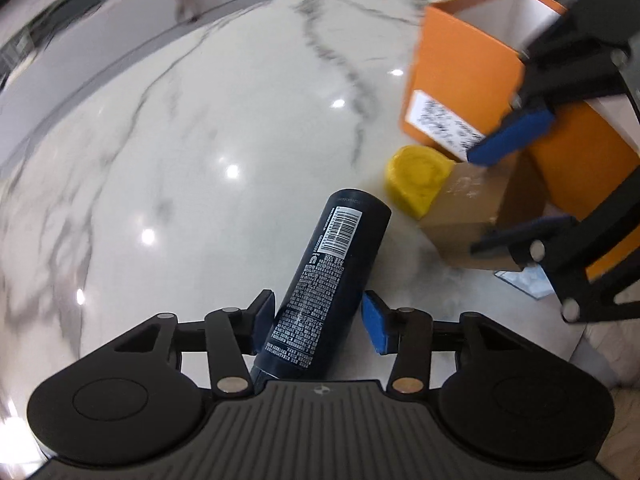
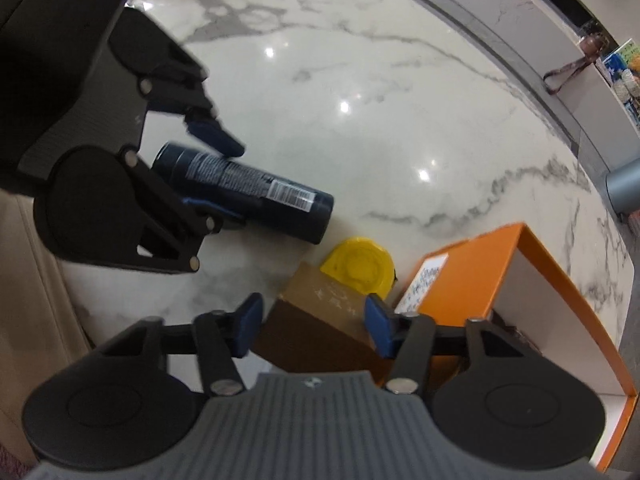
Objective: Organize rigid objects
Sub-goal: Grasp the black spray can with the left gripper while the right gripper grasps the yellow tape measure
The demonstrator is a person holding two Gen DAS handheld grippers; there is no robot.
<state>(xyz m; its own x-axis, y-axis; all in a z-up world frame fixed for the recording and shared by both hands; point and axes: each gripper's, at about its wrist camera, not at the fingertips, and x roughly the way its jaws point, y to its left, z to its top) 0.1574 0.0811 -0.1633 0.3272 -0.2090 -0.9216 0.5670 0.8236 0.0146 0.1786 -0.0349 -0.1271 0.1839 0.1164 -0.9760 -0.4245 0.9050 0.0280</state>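
A dark blue spray can [image 1: 332, 264] [image 2: 256, 184] lies on its side on the white marble table [image 1: 200, 160]. My left gripper [image 1: 318, 320] [image 2: 240, 186] points down over it, one blue pad on each side of the can, close to it but not clearly pressing. A small brown cardboard box [image 1: 468, 208] [image 2: 320, 320] stands beside a yellow round lid [image 1: 416, 184] [image 2: 360, 270]. My right gripper [image 2: 316, 328] [image 1: 474, 202] hangs over the brown box, open, its pads flanking it.
An open orange box [image 1: 468, 64] [image 2: 472, 272] with a white label and white inside stands right behind the brown box and the lid. The round table's edge [image 2: 520, 88] curves past it. A beige seat [image 2: 36, 300] lies below the near edge.
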